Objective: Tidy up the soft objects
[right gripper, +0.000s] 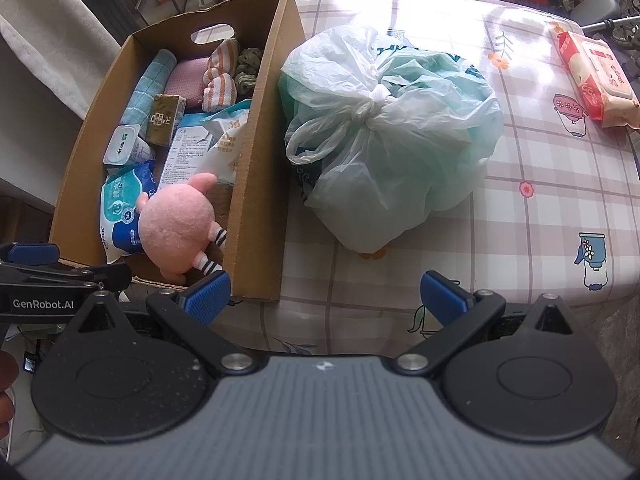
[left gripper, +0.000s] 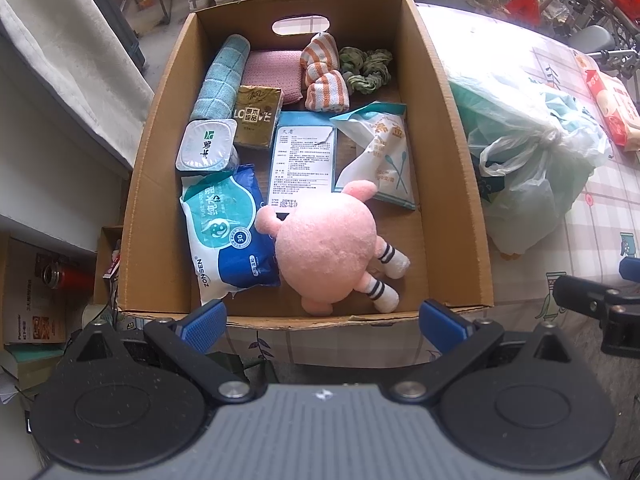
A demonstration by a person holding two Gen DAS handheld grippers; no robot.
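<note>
Tablecloth, checked, covered the table. Cardboard box stood on it, just left of a knotted plastic bag. Pink plush toy lay inside the box near its front wall, touching a blue wet-wipes pack; rolled towels sat at the back. Left gripper and right gripper hung empty, fingers spread wide.
</note>
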